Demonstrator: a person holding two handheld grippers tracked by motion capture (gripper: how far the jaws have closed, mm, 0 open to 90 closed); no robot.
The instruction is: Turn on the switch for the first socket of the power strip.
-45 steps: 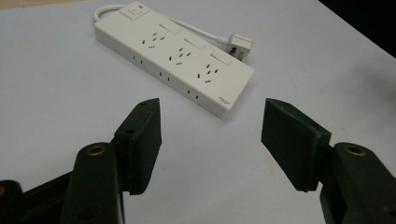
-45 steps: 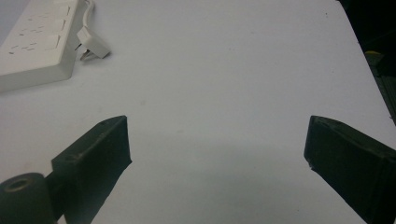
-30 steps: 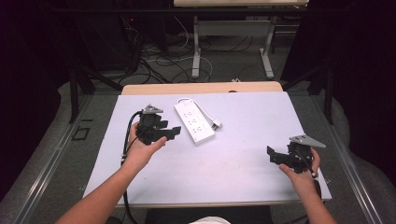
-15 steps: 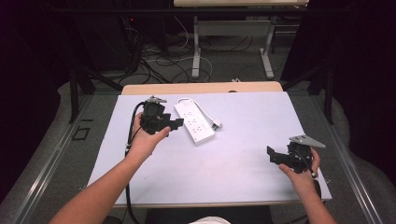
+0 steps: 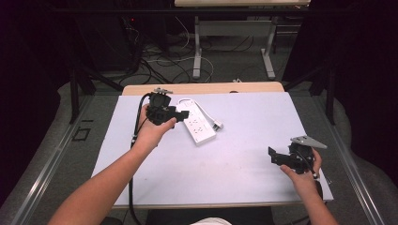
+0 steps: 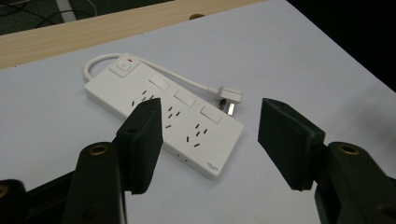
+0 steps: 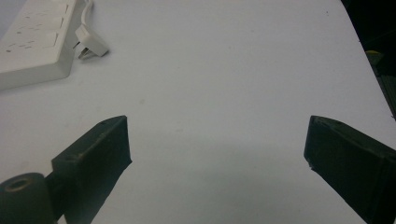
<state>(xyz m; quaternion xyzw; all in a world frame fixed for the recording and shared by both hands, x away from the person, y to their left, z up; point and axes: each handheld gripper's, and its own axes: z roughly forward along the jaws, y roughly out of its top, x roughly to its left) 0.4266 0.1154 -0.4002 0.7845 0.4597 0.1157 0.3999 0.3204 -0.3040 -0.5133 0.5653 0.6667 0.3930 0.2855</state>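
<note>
White power strip (image 5: pixel 197 124) lies flat — plug (image 5: pixel 218 125) just beside it.

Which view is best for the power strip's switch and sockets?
Left gripper view: the power strip lies whole between the open jaws, switch and sockets clear. The high view shows it small, beside the left gripper. The right gripper view shows one end and the plug.

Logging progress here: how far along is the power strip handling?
Nothing looks done yet: the power strip lies flat on the table, its plug loose beside it. In hand: the left gripper hovers open above it. Left: the grasp itself. The right gripper waits open, apart.
</note>
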